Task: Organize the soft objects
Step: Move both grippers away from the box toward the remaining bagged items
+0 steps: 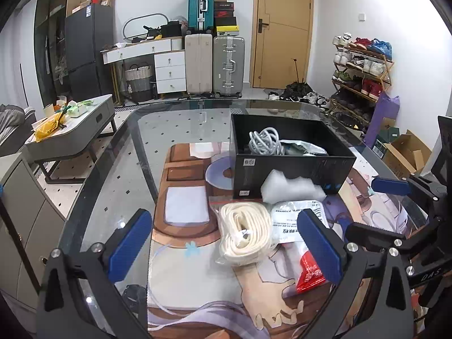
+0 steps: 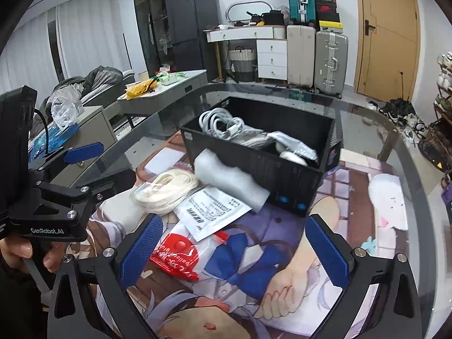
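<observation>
Our left tongs [image 1: 226, 243] gape above the bagged cord [image 1: 244, 233]; our right tongs [image 2: 237, 248] gape above the red packet [image 2: 176, 255]; foam [image 2: 230, 180] leans against the box [image 2: 254, 166].

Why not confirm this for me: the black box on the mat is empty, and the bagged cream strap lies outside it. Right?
Not quite. The black box is not empty: the right wrist view shows a coiled white cable and plastic packets inside. The bagged cream strap does lie outside it, on the mat.
</observation>
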A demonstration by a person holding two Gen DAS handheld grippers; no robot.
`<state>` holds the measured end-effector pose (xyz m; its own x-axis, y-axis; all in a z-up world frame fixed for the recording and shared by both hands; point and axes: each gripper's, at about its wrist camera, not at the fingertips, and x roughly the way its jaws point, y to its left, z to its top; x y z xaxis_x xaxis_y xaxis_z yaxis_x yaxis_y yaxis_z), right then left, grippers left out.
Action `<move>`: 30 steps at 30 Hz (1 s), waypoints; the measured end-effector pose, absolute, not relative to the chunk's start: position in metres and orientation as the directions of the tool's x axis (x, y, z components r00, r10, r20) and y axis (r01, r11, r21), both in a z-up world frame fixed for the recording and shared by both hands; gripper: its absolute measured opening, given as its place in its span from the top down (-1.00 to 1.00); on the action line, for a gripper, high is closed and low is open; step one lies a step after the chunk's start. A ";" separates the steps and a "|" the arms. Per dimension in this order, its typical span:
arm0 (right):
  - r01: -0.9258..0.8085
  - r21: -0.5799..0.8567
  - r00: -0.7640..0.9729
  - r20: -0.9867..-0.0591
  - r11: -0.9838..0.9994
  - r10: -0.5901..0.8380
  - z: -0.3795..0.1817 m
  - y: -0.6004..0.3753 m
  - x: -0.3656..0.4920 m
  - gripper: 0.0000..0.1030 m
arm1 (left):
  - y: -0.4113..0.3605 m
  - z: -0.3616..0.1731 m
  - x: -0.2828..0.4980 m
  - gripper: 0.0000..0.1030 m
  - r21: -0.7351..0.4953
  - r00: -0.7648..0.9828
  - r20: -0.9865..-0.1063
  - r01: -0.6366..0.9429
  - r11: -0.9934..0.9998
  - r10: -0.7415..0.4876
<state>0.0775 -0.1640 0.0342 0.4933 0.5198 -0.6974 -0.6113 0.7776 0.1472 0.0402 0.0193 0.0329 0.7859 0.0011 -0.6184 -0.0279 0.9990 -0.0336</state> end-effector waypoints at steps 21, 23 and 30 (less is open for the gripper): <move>-0.621 0.183 0.391 -0.771 0.762 0.503 -0.005 -0.134 0.079 -0.99 | 0.030 0.010 0.038 -1.00 -0.038 0.745 -0.667 -0.045 0.998 0.008; -0.623 0.185 0.381 -0.777 0.760 0.501 -0.009 -0.128 0.079 -0.99 | 0.031 0.010 0.038 -1.00 -0.044 0.745 -0.667 -0.046 0.998 0.004; -0.631 0.158 0.379 -0.791 0.759 0.480 -0.020 -0.107 0.072 -0.99 | 0.035 0.010 0.038 -1.00 -0.052 0.744 -0.669 -0.052 0.997 0.004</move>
